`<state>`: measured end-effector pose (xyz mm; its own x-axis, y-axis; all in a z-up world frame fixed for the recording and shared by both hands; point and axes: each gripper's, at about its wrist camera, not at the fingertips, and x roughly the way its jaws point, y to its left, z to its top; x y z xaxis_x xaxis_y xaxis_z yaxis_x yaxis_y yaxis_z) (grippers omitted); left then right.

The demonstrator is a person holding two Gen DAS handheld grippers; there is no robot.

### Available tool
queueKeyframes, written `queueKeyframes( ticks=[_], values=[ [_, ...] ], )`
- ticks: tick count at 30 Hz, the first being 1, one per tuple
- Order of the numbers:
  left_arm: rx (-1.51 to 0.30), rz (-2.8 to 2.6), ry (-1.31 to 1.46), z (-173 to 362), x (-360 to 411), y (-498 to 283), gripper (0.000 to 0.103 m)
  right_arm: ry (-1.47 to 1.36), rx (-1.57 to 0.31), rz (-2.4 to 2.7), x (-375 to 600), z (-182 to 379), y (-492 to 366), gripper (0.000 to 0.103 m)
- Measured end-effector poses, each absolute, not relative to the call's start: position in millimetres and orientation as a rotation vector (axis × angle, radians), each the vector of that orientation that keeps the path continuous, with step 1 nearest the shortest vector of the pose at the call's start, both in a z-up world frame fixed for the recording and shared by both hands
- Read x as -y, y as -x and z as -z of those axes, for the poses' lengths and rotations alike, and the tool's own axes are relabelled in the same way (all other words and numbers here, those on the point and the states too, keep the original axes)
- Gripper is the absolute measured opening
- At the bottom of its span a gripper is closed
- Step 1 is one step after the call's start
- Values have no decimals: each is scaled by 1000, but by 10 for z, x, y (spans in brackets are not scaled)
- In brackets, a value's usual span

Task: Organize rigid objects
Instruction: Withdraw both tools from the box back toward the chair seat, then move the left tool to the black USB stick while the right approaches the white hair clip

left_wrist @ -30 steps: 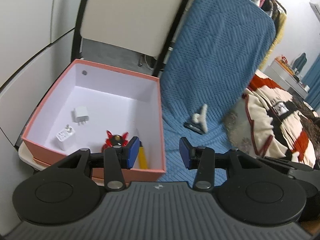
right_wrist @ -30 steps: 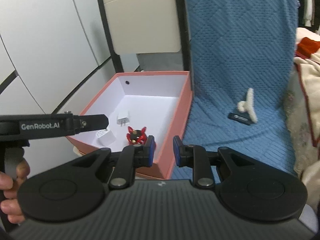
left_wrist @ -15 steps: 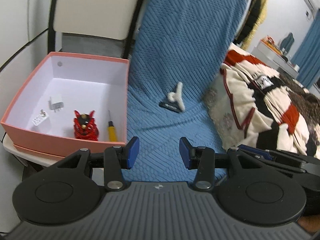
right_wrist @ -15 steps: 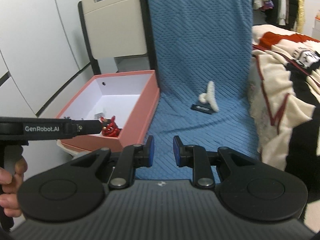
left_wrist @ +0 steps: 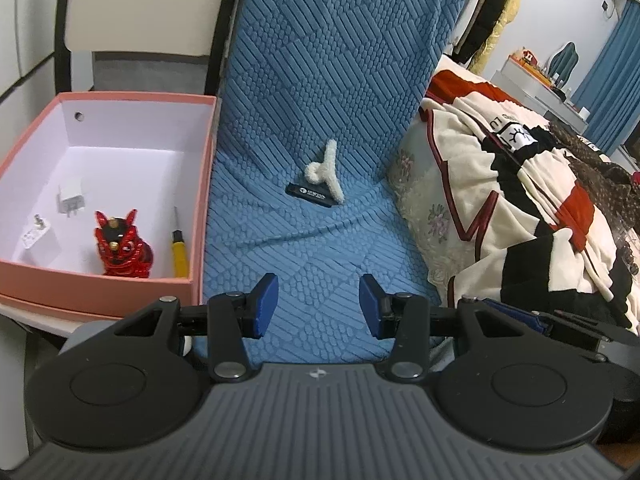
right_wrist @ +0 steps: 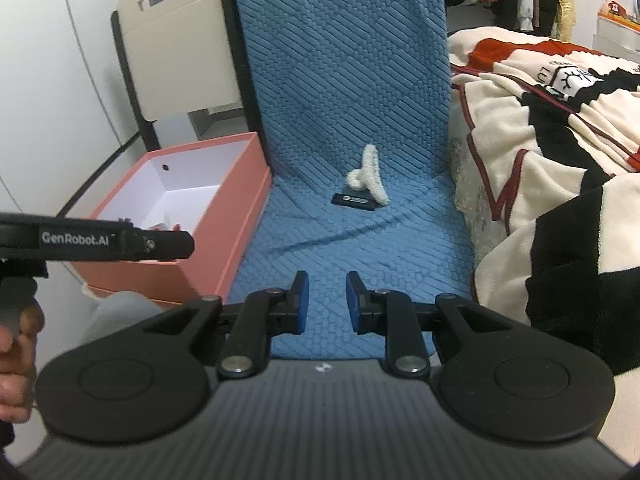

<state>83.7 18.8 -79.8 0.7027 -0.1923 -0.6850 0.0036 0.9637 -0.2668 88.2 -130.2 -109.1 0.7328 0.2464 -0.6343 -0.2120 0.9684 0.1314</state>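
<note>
The landmark is the open salmon-pink cardboard box (left_wrist: 202,184) with a white interior, on a low white surface w/ the blue quilted fabric cover (left_wrist: 320,92) to its right.

Inside the pink box:
- Red metallic lion figurine (left_wrist: 122,244), near the front wall.
- Yellow-handled screwdriver (left_wrist: 179,250), against the right wall, just beside the figurine.
- White plug-in charger (left_wrist: 72,202), farther back, left of the figurine.
- Second white plug adapter (left_wrist: 36,232), at the left wall.

Right of the pink box, on the blue cover:
- White fuzzy claw hair clip (left_wrist: 324,170), well apart from the box.
- Flat black rectangular item w/ white print (left_wrist: 310,194), touching the clip's front side; the clip partly overlaps it.

Further right of the box: cream, red and black patterned blanket (left_wrist: 520,184) on a bed.

Left tool (left_wrist: 318,306): blue pads apart and opening, nothing between them; it hovers over the blue cover, just right of the box's front corner.

Right tool (right_wrist: 323,302): pads stand a narrow gap apart, nothing between them; over the blue cover, right of the box, pointing toward the clip. In the right wrist view the left tool's black arm crosses in front of the box, w/ the person's hand (right_wrist: 16,352) at the left edge.
</note>
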Motion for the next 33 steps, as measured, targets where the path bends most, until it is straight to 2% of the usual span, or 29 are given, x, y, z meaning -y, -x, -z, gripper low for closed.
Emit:
queueKeyframes(
  ticks=[16,25,33],
  values=[
    [-875,144,202,1377,17,-2132,57,-82,-750,-172,1693,1644,-1737,25],
    [-892,171,192,1848,46,-2795,65,-166,-759,-140,1840,1784,-2386,25],
    [-899,191,161,2225,50,-3337,76,-210,-780,-148,1812,1991,-3088,25]
  ],
)
